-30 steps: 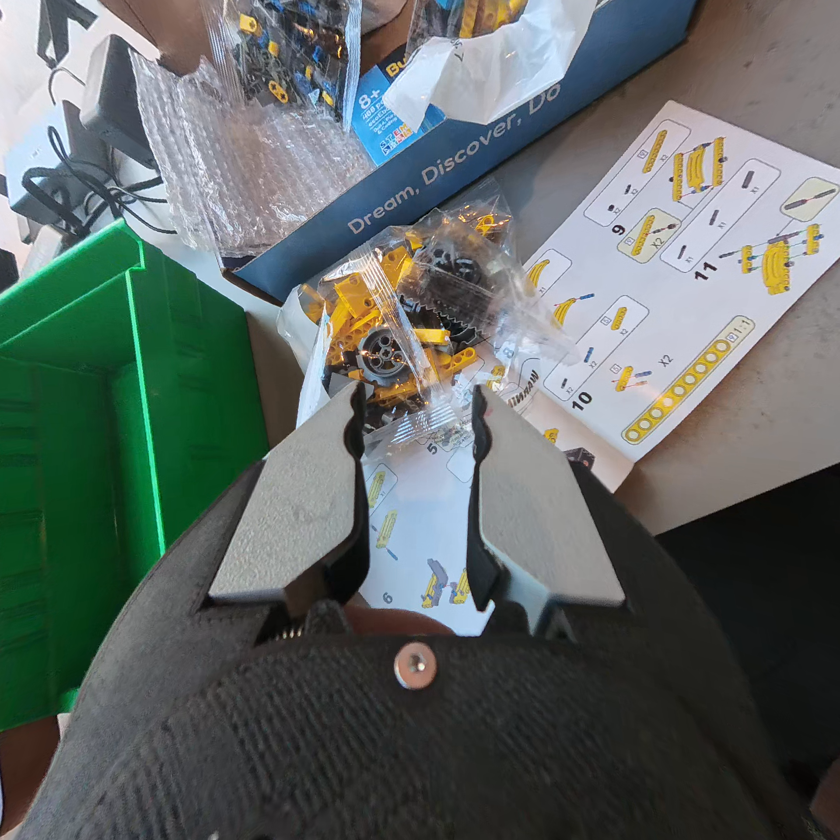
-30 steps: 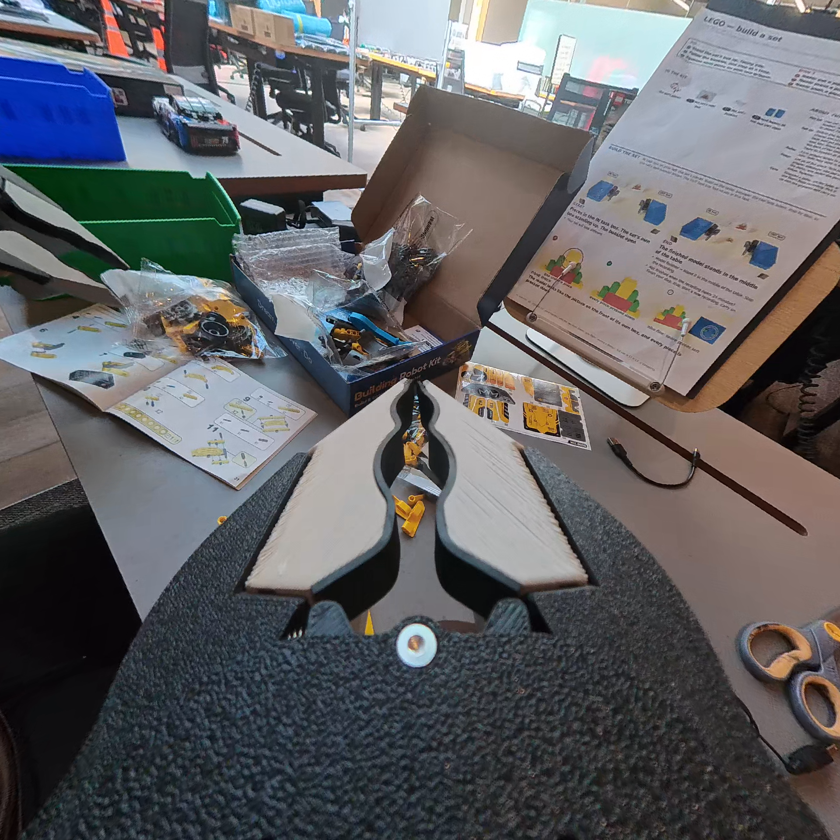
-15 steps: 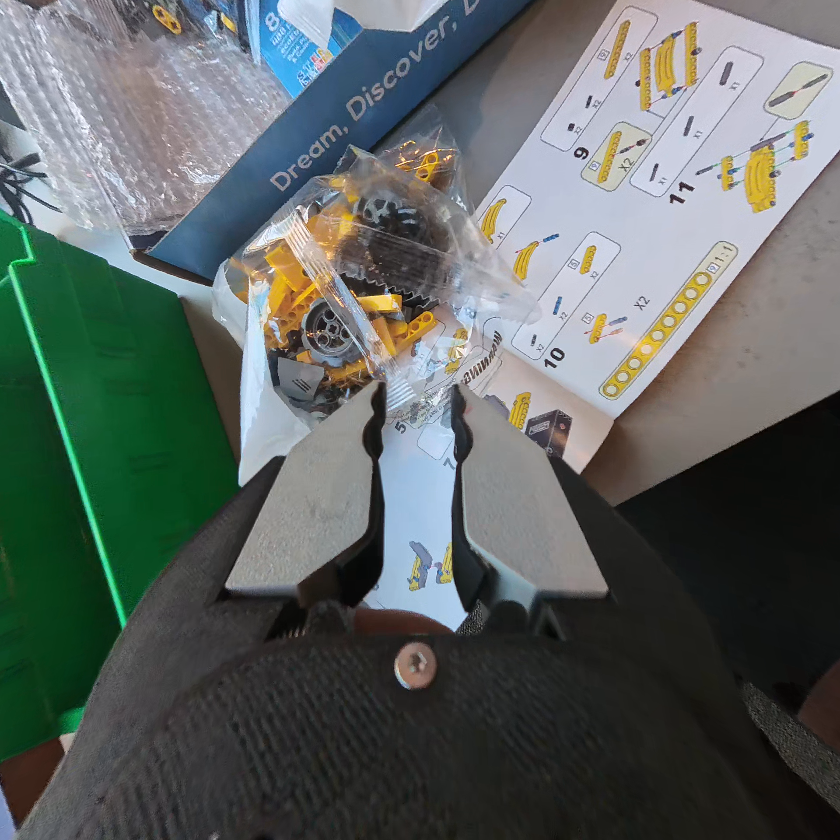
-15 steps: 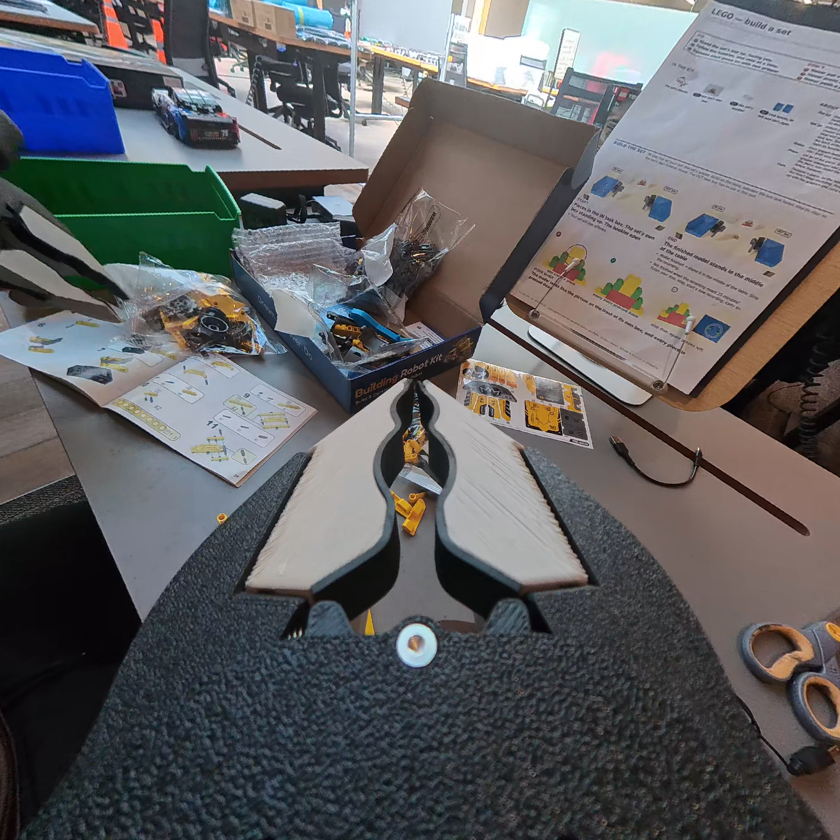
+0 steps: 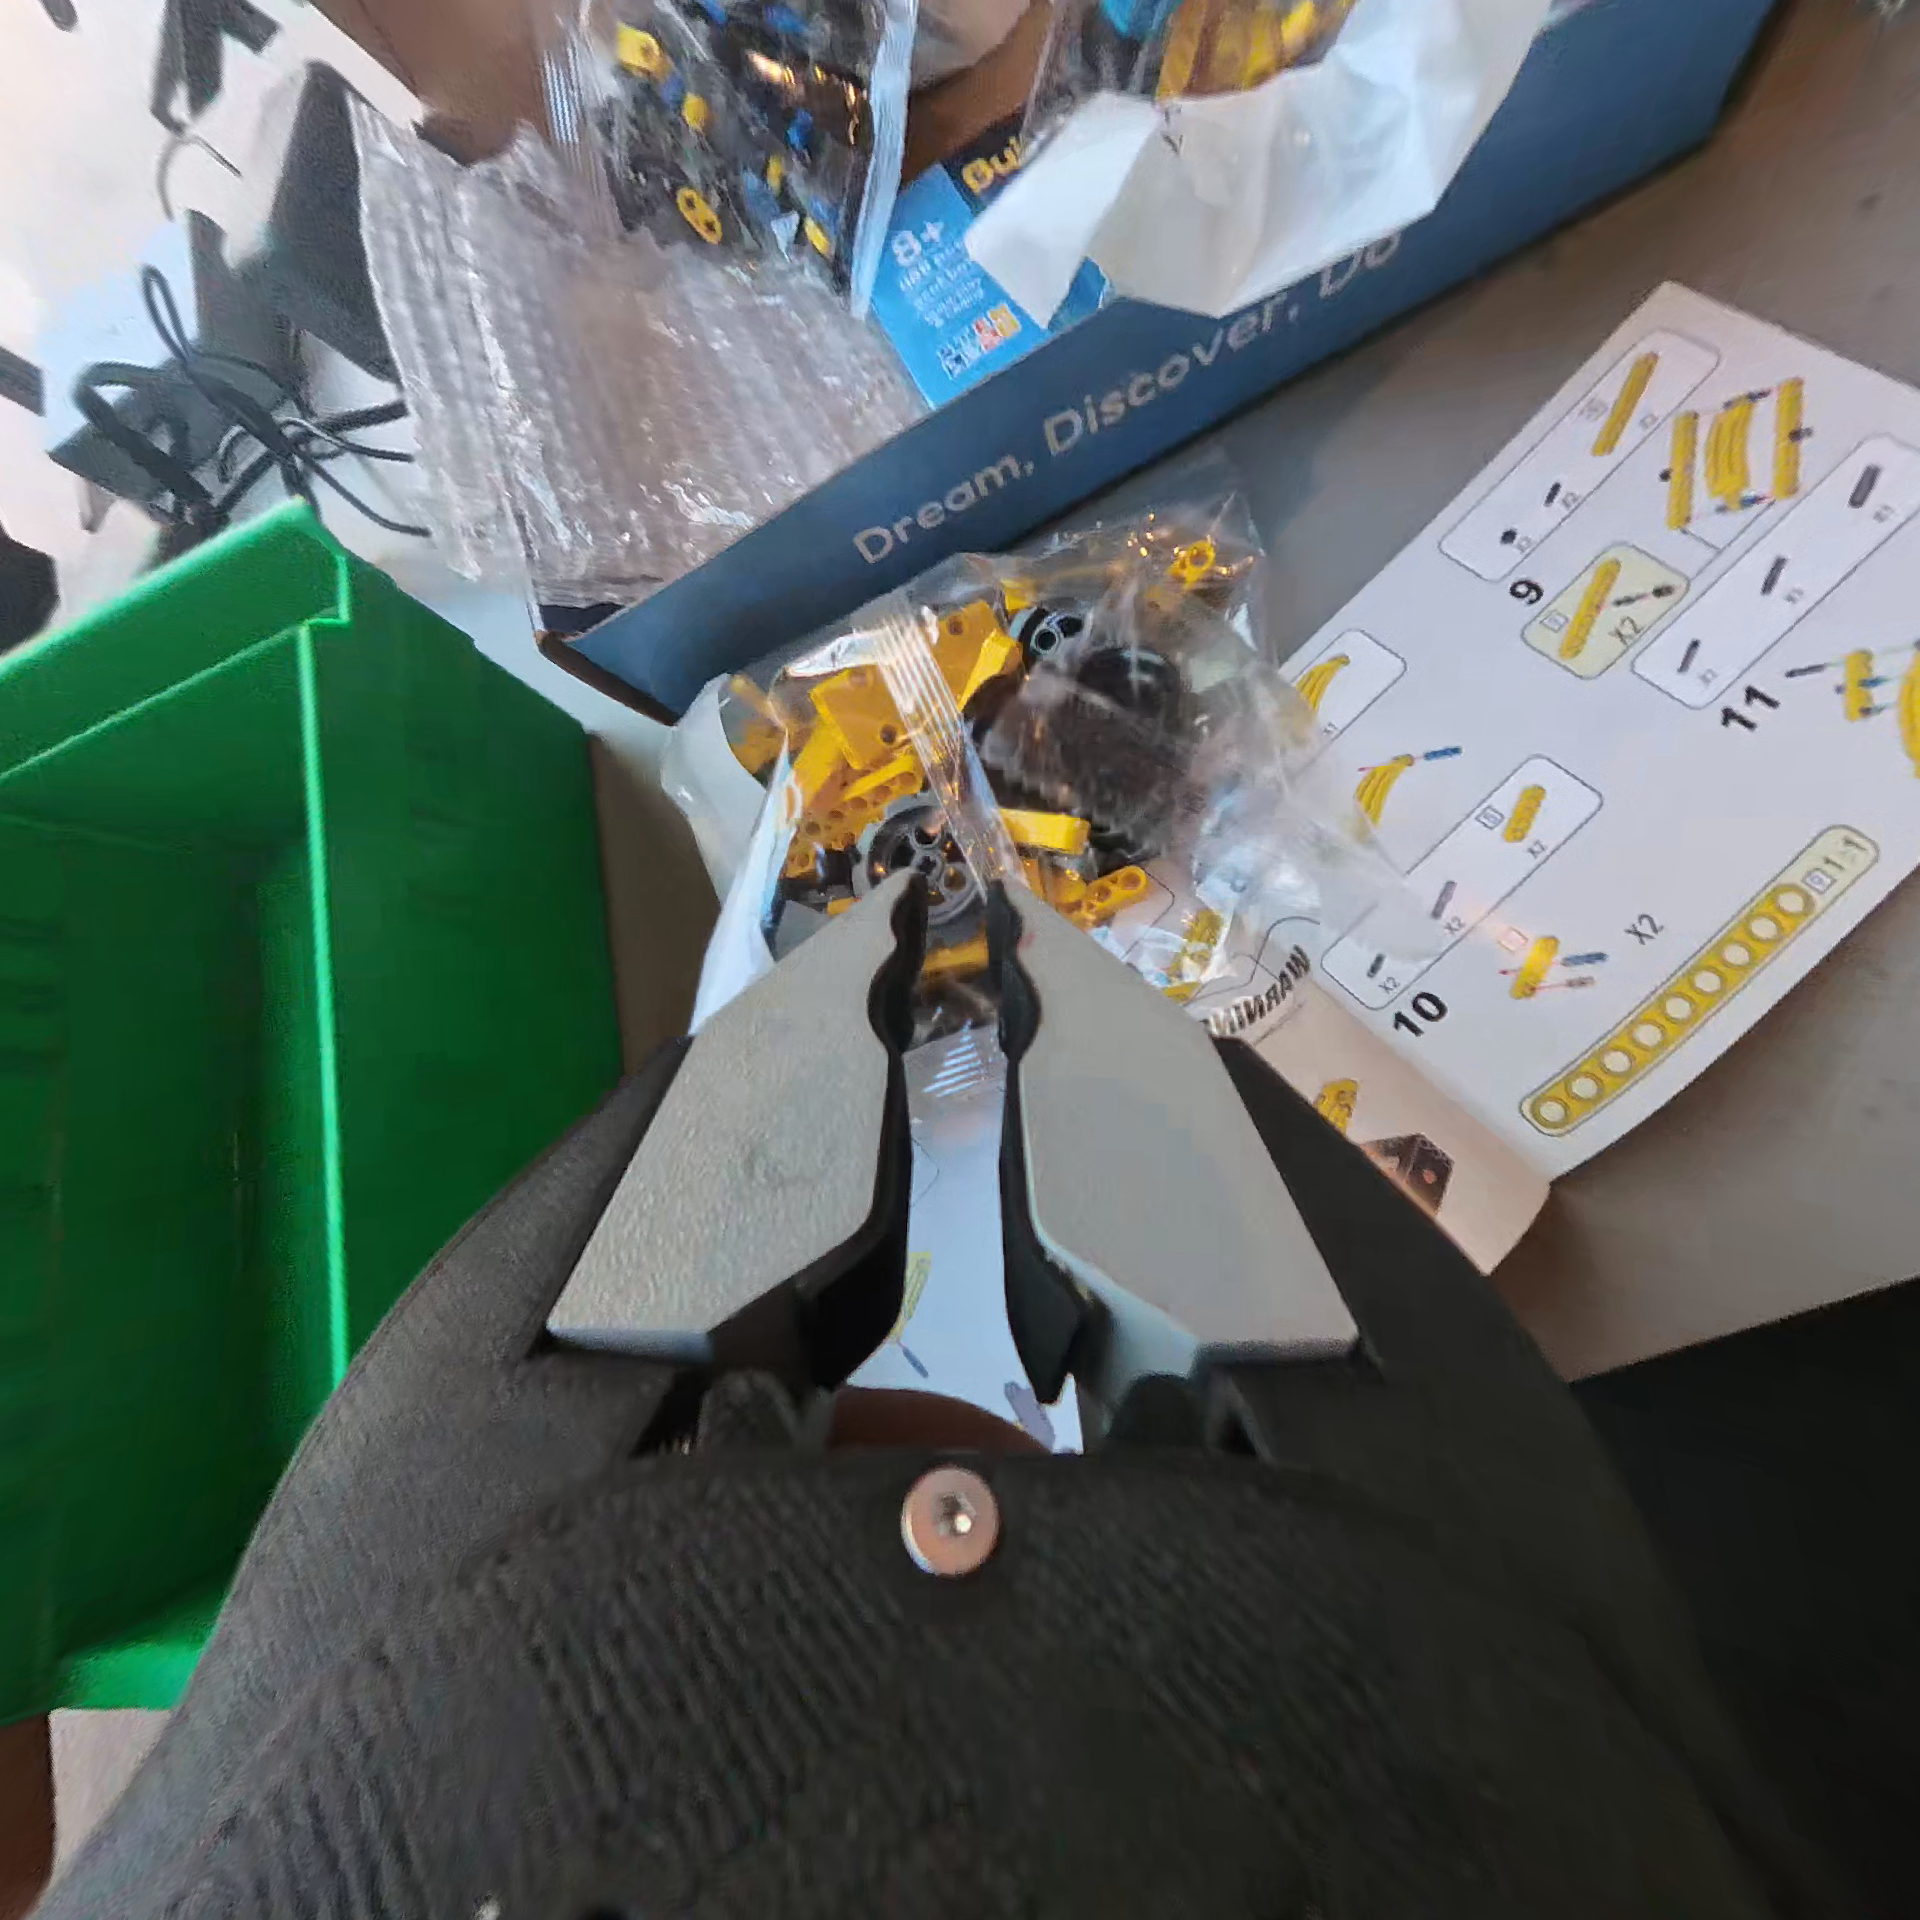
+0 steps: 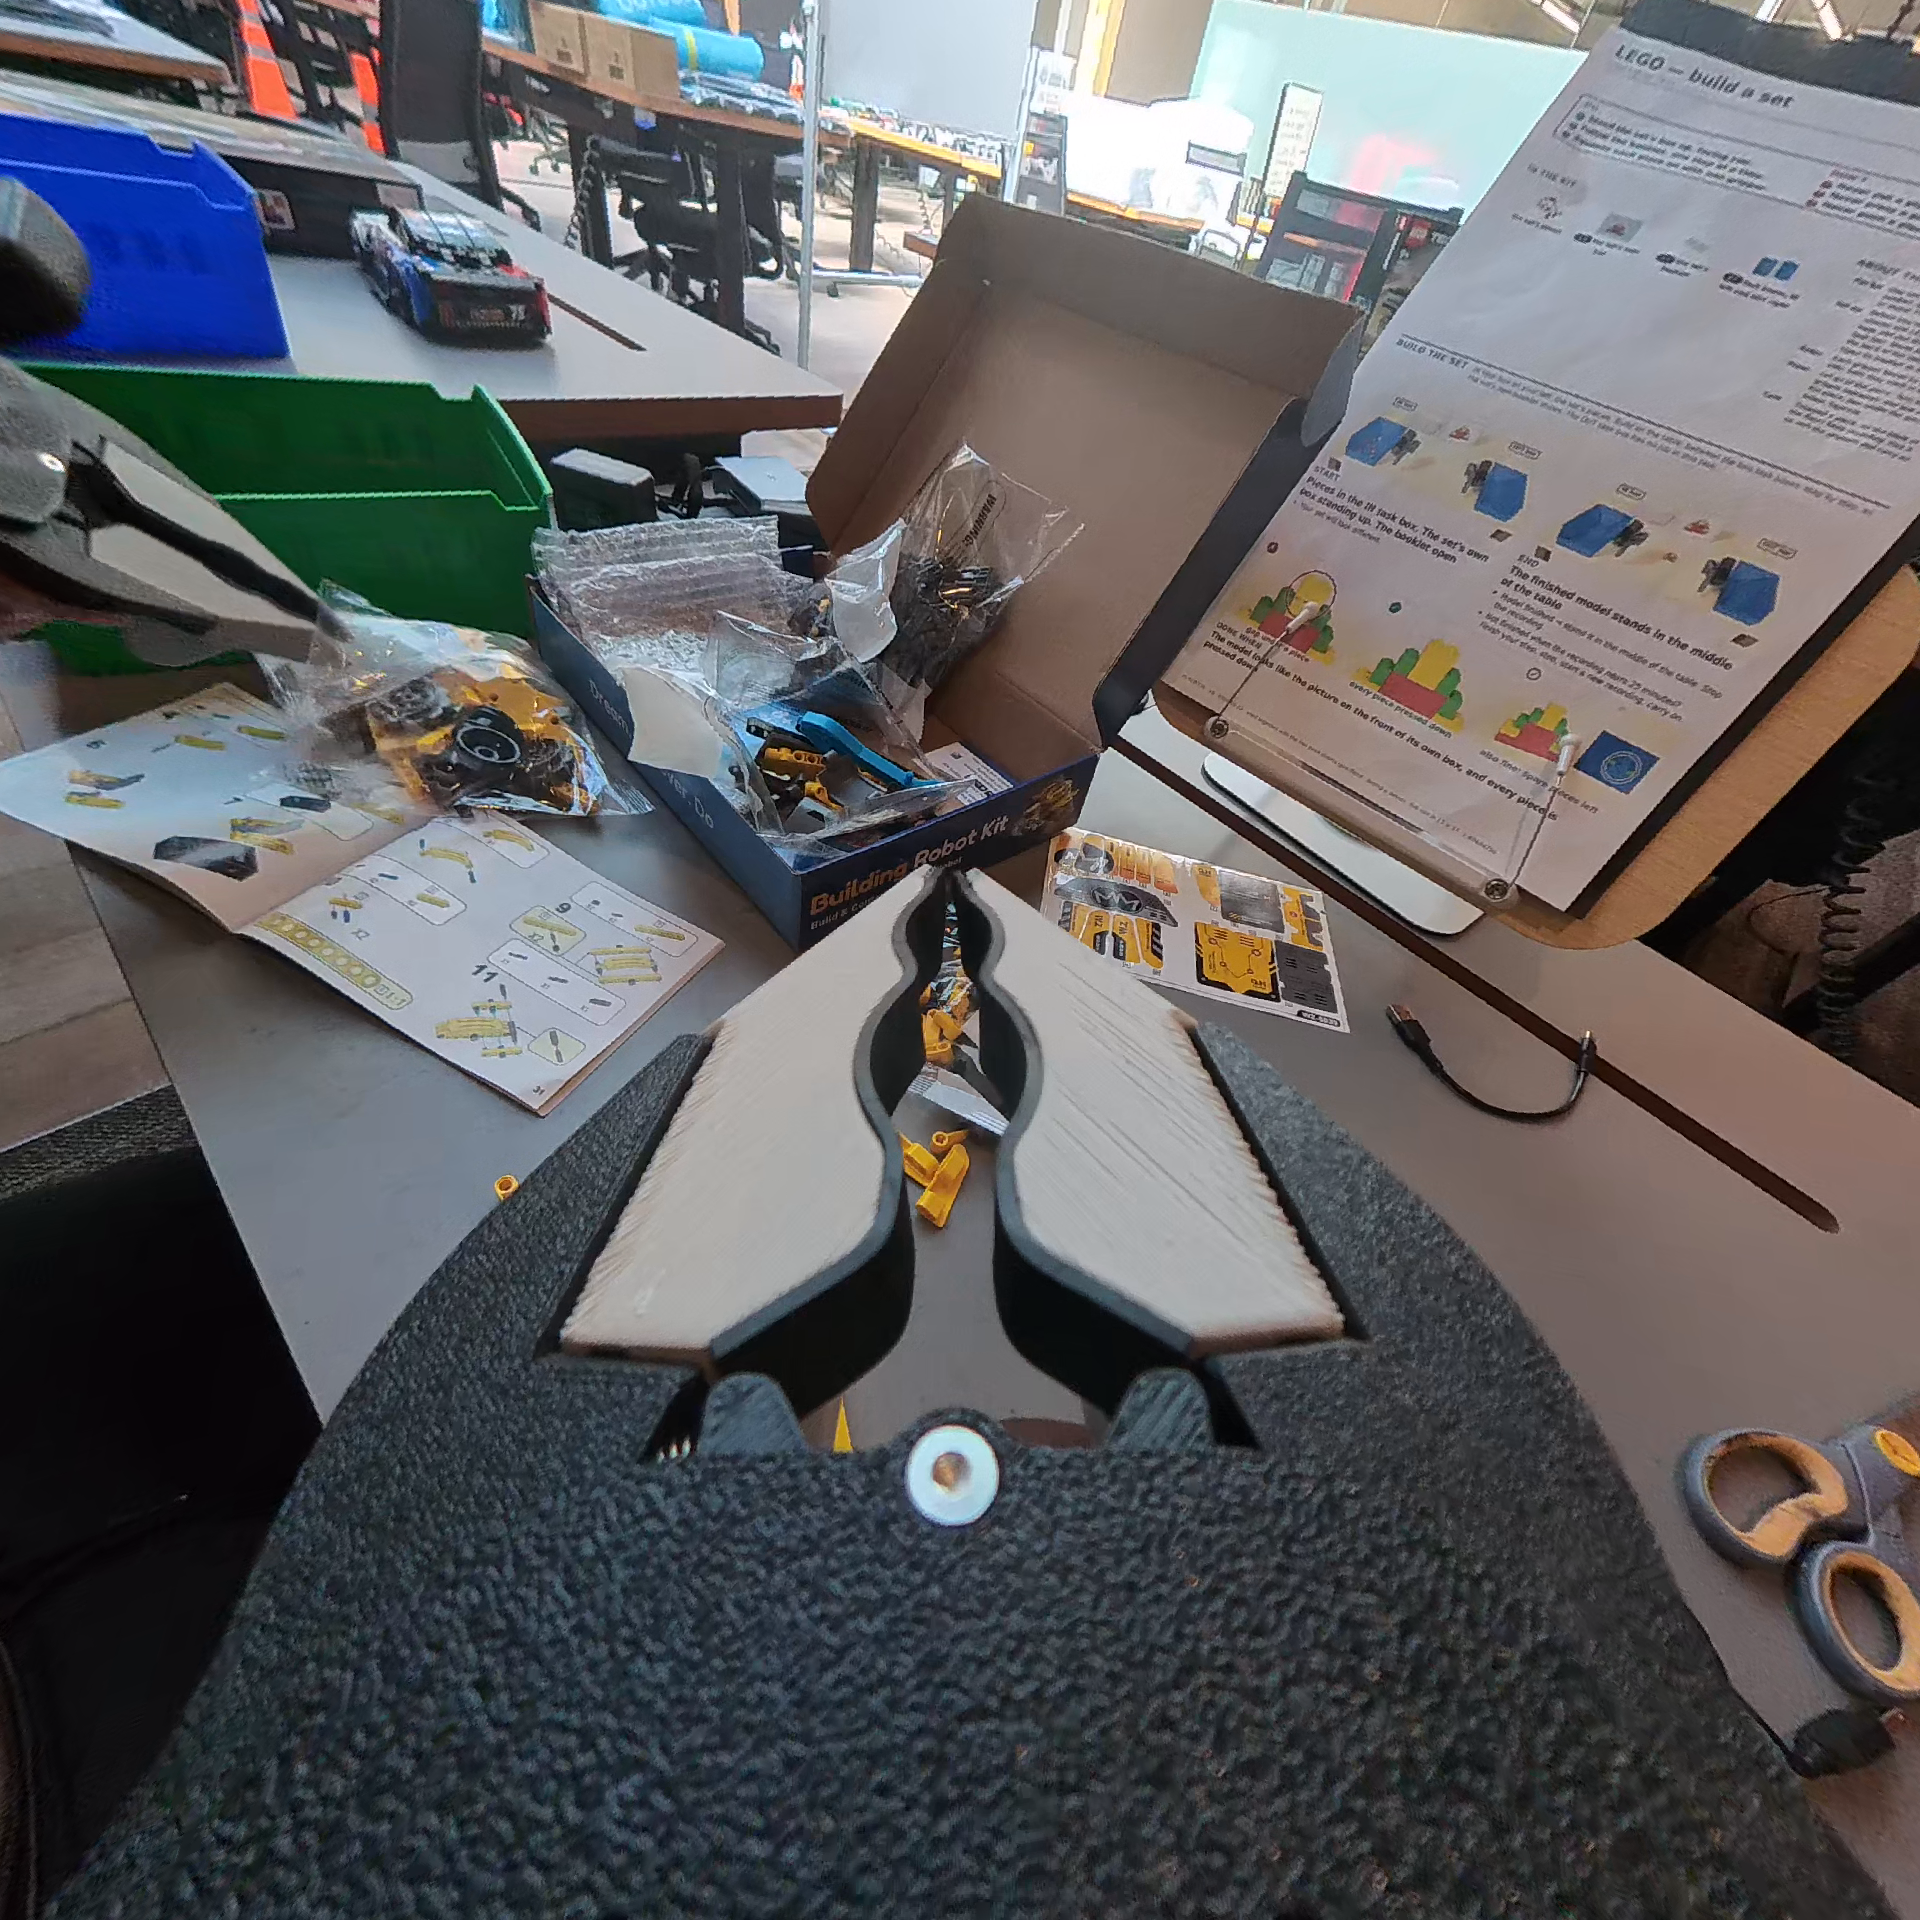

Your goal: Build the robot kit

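A clear bag of yellow and black building parts (image 5: 935,748) lies on the open instruction booklet (image 5: 1558,831), next to a blue kit box (image 5: 1143,416). My left gripper (image 5: 951,894) is shut on the near edge of the bag, and the bag's sealed strip shows between its fingers. In the right wrist view the left gripper (image 6: 327,627) pinches a raised corner of the bag (image 6: 468,727). My right gripper (image 6: 951,883) is shut above the table, in front of the box (image 6: 883,883). Small yellow pins (image 6: 935,1169) lie loose under it.
A green bin (image 5: 208,935) stands left of the bag. Bubble wrap (image 5: 644,395) and more part bags fill the box. A sticker sheet (image 6: 1195,935), a short cable (image 6: 1486,1081), scissors (image 6: 1808,1538) and an instruction board on a stand (image 6: 1610,468) are to the right. The table's front edge is close. Spacing between my two grippers at the tips: around 40 cm.
My left gripper has moved forward onto the bag and its fingers have closed from wide open onto the bag's edge. My right gripper has stayed shut and still.
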Motion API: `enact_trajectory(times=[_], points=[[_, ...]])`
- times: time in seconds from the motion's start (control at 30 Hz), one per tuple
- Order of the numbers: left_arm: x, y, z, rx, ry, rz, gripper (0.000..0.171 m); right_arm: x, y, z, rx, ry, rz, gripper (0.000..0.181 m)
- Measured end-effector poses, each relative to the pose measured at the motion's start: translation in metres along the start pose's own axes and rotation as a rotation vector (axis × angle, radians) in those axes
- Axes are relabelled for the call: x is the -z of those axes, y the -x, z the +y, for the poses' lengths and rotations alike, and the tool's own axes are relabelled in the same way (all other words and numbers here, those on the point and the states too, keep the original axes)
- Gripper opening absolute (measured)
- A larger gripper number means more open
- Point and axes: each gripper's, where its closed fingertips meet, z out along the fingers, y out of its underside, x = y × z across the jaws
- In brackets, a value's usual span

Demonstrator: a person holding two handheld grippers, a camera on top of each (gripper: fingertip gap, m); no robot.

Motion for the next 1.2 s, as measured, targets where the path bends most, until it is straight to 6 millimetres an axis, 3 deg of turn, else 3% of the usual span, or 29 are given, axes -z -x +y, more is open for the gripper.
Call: enact_trajectory(times=[0.13,0.27,0.37,0.5,0.73,1.0,1.2], points=[[0.006,-0.008,-0.005,-0.014,-0.025,0.039,0.006,-0.002,0.001,0.002,0.001,0.008,-0.004,0.001],[0.002,-0.044,0.007,-0.142,0.029,0.173,0.004,-0.003,0.003,0.002,0.006,0.009,-0.007,0.001],[-0.019,-0.039,0.021,-0.259,0.118,0.071,0.012,-0.003,0.004,0.001,0.008,0.008,-0.009,0.001],[-0.035,-0.048,0.022,-0.224,0.138,0.109,0.021,-0.001,0.004,0.000,0.013,0.003,-0.005,0.001],[-0.048,-0.048,0.028,-0.182,0.164,0.114,0.015,0.001,0.001,-0.002,0.010,-0.005,-0.004,0.001],[-0.045,-0.047,0.035,-0.160,0.160,0.171,0.007,0.000,0.002,0.000,0.011,0.002,-0.007,0.001],[-0.023,-0.043,0.039,-0.143,0.137,0.234,0.003,-0.002,0.003,0.001,0.019,0.006,-0.007,0.001]])
